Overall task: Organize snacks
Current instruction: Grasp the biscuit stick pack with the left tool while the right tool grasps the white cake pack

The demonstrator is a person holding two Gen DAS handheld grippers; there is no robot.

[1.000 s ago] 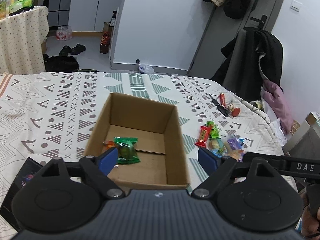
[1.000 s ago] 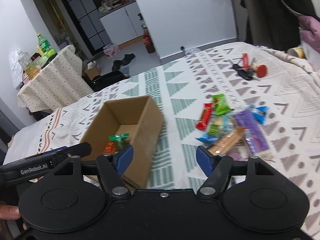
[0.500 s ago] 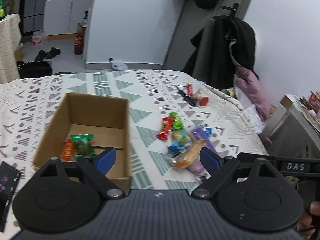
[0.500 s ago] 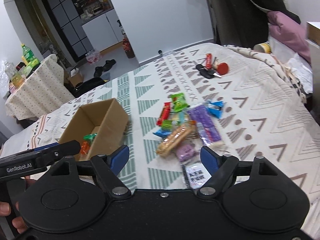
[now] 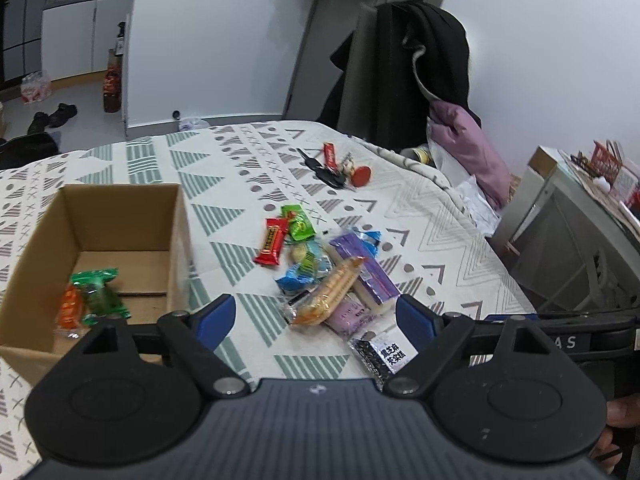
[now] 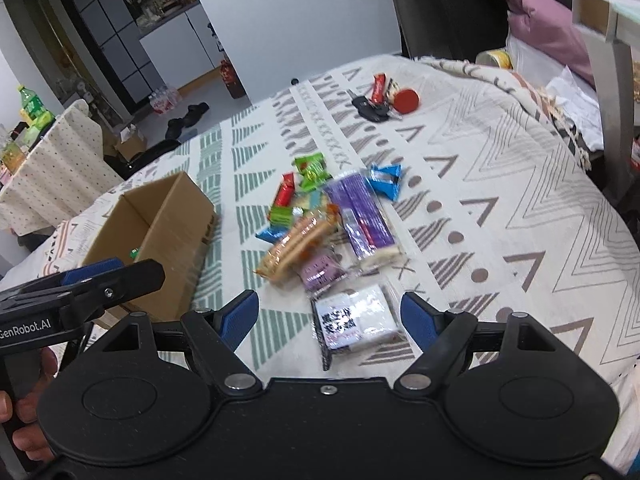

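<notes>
Left gripper [image 5: 316,320]: jaws spread wide, nothing between them, held above the patterned bedspread [image 5: 420,216]. Cardboard box [image 5: 176,240] sits ahead and to its left, open top; inside lie a green packet [image 5: 98,292] and an orange packet [image 5: 70,310], touching each other. Loose snack pile lies just ahead between the fingers' line: long biscuit pack [image 5: 332,290], purple bar [image 5: 366,270] beside it, red bar [image 5: 272,242] and a second green packet [image 5: 298,222] farther out.

Right gripper [image 6: 330,316]: jaws likewise wide apart, empty. A black-and-white packet [image 6: 352,322] lies on the bedspread directly between its fingertips, not gripped. The biscuit pack and purple bar lie just beyond; a blue packet [image 6: 384,180] farther ahead. Box is ahead-left of this claw. Keys [image 6: 376,110] rest well beyond the pile
</notes>
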